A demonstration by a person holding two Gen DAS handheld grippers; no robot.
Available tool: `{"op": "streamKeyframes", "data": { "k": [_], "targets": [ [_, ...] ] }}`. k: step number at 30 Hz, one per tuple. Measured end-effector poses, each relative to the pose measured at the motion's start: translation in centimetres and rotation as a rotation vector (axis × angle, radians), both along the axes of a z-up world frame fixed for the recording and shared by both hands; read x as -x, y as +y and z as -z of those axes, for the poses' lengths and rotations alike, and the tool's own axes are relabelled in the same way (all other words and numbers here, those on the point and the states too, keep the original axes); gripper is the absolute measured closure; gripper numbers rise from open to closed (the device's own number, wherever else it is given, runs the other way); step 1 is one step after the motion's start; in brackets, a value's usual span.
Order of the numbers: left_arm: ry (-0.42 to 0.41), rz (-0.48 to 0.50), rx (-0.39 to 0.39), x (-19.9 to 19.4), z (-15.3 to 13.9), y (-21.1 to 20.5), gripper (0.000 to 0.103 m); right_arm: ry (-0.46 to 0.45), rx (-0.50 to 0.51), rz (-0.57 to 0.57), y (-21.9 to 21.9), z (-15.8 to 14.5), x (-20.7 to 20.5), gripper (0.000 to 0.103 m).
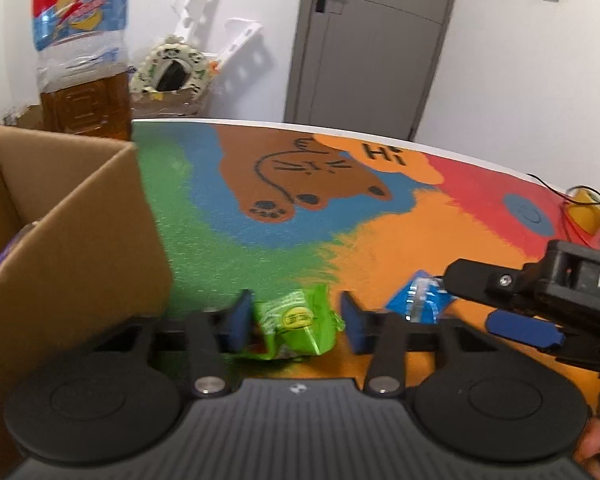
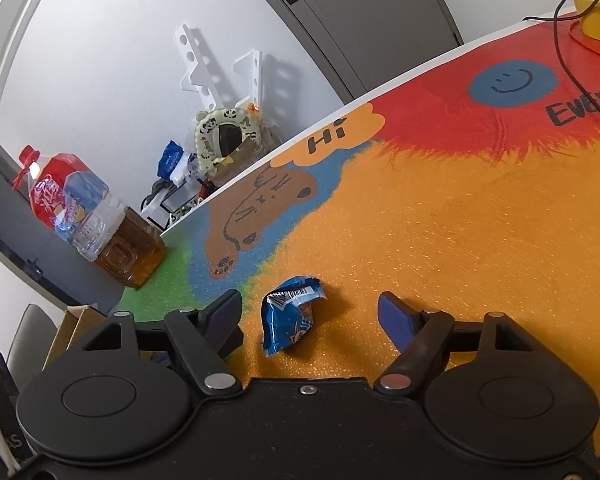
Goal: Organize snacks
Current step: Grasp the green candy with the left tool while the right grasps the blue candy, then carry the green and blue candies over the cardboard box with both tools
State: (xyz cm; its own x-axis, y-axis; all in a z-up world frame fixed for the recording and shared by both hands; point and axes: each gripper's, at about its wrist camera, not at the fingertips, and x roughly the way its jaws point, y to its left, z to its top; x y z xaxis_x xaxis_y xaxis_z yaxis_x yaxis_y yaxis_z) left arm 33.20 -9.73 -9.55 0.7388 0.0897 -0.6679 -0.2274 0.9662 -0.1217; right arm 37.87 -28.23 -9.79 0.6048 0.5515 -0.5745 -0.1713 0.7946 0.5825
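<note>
A green snack packet (image 1: 298,326) lies on the colourful mat between the fingers of my left gripper (image 1: 298,318), which is open around it with a gap on the right side. A blue snack packet (image 2: 290,318) lies on the orange part of the mat between the wide-open fingers of my right gripper (image 2: 312,314). The blue packet also shows in the left wrist view (image 1: 420,298), with the right gripper (image 1: 500,304) coming in from the right over it. An open cardboard box (image 1: 60,232) stands at the left, close to my left gripper.
A large bottle of amber liquid (image 1: 82,68) stands behind the box; it also shows in the right wrist view (image 2: 100,224). A yellow object (image 2: 598,12) with black cables sits at the far right of the mat. The table's far edge (image 1: 340,128) runs before a grey door.
</note>
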Motion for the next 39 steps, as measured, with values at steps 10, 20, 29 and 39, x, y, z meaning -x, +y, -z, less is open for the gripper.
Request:
{"op": "streamKeyframes", "data": {
  "k": [10,20,29,39],
  "targets": [
    [-0.062,-0.004,0.046,1.5,-2.3,1.1,0.070,-0.003,0.035,-0.027,2.0,-0.1,-0.6,0.037],
    [-0.092,-0.005,0.078,2.5,-3.7,1.5,0.070,-0.006,0.053,-0.049,2.9,-0.2,-0.5,0.076],
    [-0.138,0.020,0.111,4.9,-5.8,1.7,0.070,-0.101,0.041,-0.018,1.7,-3.5,2.6,0.077],
    [-0.214,0.028,0.117,8.0,-9.4,2.6,0.070,-0.187,0.022,-0.017,2.3,-7.4,5.4,0.077]
  ]
}}
